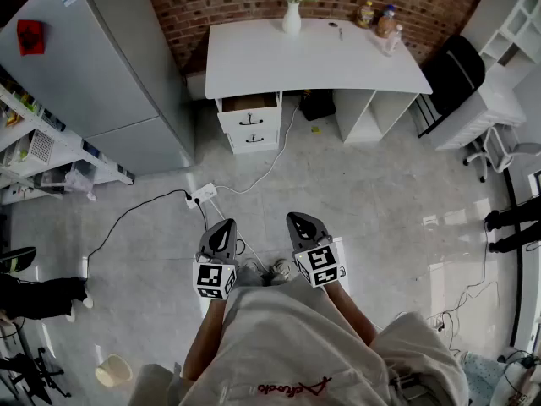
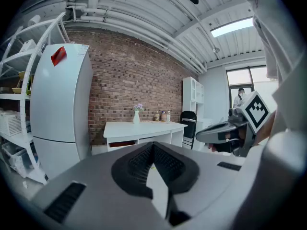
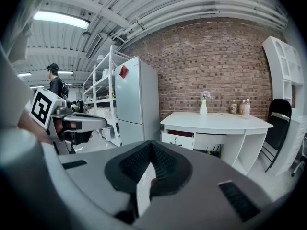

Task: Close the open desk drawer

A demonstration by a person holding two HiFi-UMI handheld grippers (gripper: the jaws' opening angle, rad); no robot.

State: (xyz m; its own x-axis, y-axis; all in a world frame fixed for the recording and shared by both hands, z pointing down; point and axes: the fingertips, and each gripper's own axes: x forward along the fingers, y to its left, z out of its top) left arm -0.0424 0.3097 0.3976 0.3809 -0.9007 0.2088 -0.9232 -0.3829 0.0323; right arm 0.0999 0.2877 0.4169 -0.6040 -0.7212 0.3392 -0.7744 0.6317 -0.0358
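Left gripper (image 1: 224,224) and right gripper (image 1: 297,219) have jaws together; desktop (image 1: 313,57) half-covers open drawer (image 1: 250,102).

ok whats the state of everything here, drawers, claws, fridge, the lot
top drawer, pulled open
lower drawer, shut
left claw, shut, nothing in it
right claw, shut, nothing in it
fridge, doors shut
vase, upright on the desk

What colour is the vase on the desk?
White vase, clearest in the head view.
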